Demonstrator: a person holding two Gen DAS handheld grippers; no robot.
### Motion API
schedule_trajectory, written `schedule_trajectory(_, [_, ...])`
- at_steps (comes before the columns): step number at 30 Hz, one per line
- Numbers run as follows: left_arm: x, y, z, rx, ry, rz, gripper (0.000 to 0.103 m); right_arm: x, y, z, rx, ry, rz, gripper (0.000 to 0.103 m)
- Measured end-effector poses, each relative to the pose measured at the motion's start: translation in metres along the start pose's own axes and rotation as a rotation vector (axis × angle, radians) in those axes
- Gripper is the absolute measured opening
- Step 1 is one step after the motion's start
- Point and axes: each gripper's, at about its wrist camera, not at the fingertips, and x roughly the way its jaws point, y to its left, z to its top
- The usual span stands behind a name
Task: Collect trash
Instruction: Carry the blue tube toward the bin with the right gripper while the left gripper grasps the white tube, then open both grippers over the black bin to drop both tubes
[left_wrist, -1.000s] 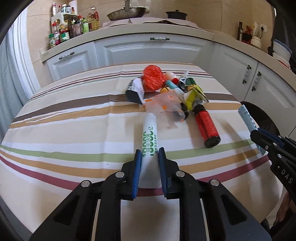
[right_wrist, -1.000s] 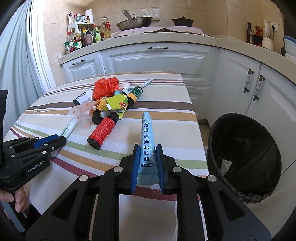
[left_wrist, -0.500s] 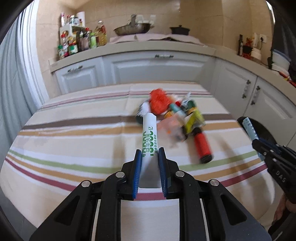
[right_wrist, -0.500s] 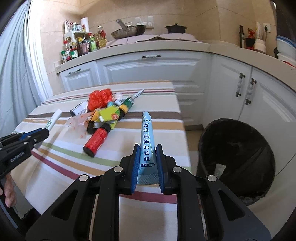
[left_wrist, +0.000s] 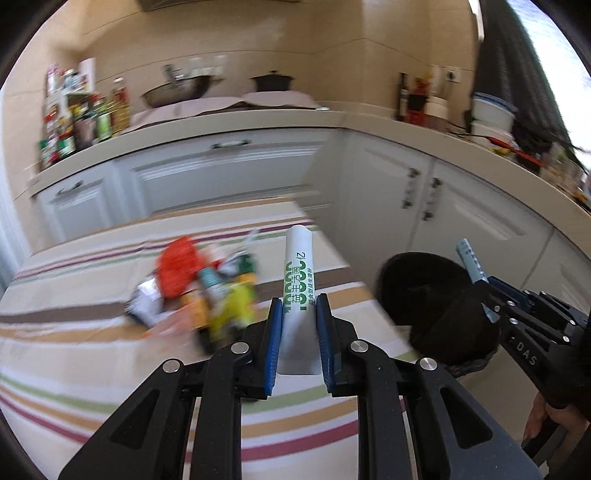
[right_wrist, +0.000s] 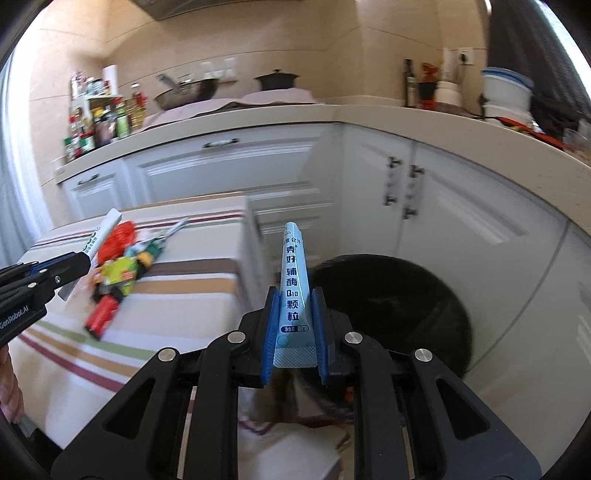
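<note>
Left gripper (left_wrist: 298, 334): at lower centre of the left wrist view, blue pads pinched on the flat crimped end of a white plastic tube with green lettering (left_wrist: 298, 280), nozzle end pointing up and away.
Right gripper (right_wrist: 294, 325): at lower centre of the right wrist view, clamped on the sealed base of a pale blue foil sachet with dark lettering (right_wrist: 294, 291), held over the rim of a round bin with a black liner (right_wrist: 424, 295).
Handling: both looked light, soft and crushable; the stiff crimped seams seemed the surest hold.
Striped tablecloth (left_wrist: 92, 369): at lower left.
Remaining litter: a blurred heap of red, yellow and green wrappers (left_wrist: 199, 291), at centre left.
Background: white kitchen cabinets (right_wrist: 229, 173).
</note>
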Motion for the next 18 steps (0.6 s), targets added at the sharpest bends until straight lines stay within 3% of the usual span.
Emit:
schedule_trajectory(6, [0.026,-0.048,0.015,0.076,0.004,-0.086,0.02,0.004,-0.034,0.003,0.035,-0.012,-0.061,0.018])
schedule_trajectory(18, [0.074,-0.102,0.027,0.145,0.044,-0.122,0.02,0.025,-0.083,0.008,0.091,-0.008,-0.118,0.018])
